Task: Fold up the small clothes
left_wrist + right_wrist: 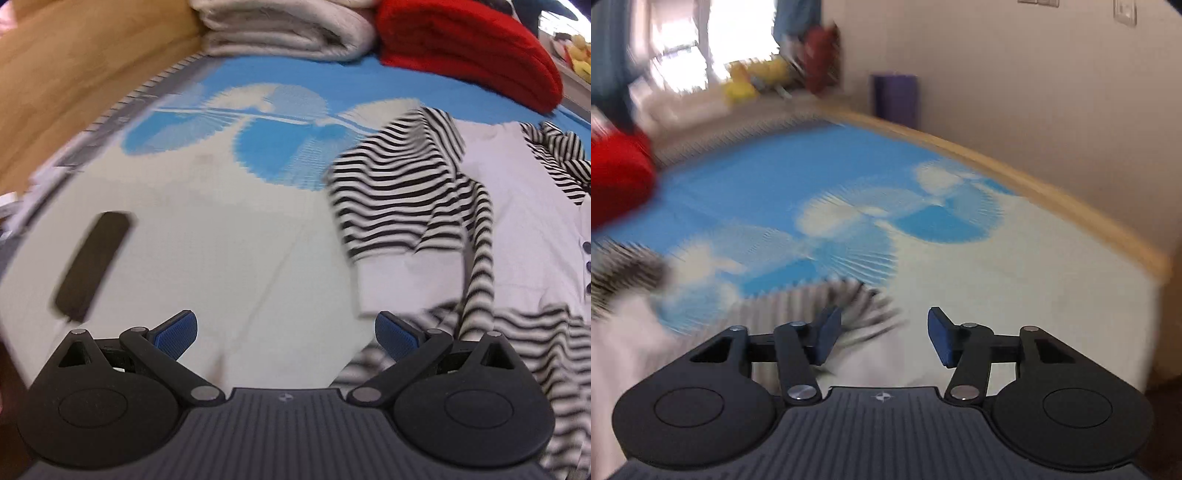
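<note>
A small white garment with black-and-white striped sleeves (pixel 402 184) lies spread on the bed at the right of the left wrist view; its white body (pixel 517 229) carries dark buttons (pixel 587 258). My left gripper (pixel 286 334) is open and empty, just left of the garment's lower edge. My right gripper (pixel 882 332) is open and empty, hovering over a blurred striped part of the garment (pixel 864 306) and its white cloth (pixel 635 332).
The bed has a blue and white patterned cover (pixel 221 122). A dark flat object (pixel 92 264) lies at the left. Folded grey-white cloth (pixel 280 29) and a red folded cloth (pixel 469 48) sit at the far end. A wooden bed edge (pixel 1052 192) and wall are to the right.
</note>
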Demonstrator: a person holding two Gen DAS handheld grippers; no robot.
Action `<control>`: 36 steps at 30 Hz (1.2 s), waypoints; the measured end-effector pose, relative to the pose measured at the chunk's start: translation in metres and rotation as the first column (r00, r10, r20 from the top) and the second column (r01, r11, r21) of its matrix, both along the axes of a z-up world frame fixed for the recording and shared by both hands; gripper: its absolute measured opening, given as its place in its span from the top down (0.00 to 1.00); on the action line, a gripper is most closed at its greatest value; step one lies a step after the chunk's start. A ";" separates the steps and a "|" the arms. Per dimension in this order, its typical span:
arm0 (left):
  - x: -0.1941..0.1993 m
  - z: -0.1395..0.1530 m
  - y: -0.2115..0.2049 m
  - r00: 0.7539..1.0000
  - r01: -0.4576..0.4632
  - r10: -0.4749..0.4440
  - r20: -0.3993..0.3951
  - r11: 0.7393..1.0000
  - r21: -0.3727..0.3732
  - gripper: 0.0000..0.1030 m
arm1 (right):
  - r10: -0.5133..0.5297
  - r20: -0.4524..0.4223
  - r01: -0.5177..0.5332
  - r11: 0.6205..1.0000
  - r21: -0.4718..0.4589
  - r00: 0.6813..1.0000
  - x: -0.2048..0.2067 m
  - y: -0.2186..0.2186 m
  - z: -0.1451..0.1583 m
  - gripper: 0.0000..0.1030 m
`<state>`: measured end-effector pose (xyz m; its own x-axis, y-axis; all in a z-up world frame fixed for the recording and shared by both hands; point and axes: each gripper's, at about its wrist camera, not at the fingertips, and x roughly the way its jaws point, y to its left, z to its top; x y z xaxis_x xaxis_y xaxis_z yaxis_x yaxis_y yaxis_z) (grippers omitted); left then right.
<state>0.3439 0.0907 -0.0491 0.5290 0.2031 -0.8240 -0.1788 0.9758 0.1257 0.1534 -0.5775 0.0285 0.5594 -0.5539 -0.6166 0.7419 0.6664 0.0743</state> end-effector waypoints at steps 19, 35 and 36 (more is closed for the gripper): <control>0.136 -0.045 -0.097 0.951 0.286 -0.290 -0.103 0.957 -0.055 0.03 | 0.427 0.001 -0.425 0.900 0.092 0.904 0.056 0.139 -0.062 0.30; 0.227 0.023 0.045 0.997 -0.036 -0.002 0.080 0.878 0.477 0.91 | 0.468 -0.078 -0.462 0.883 0.078 0.880 0.061 0.168 -0.070 0.30; 0.241 0.027 0.064 0.991 -0.121 0.071 0.112 0.824 0.554 0.81 | 0.474 -0.081 -0.469 0.880 0.072 0.877 0.061 0.170 -0.070 0.30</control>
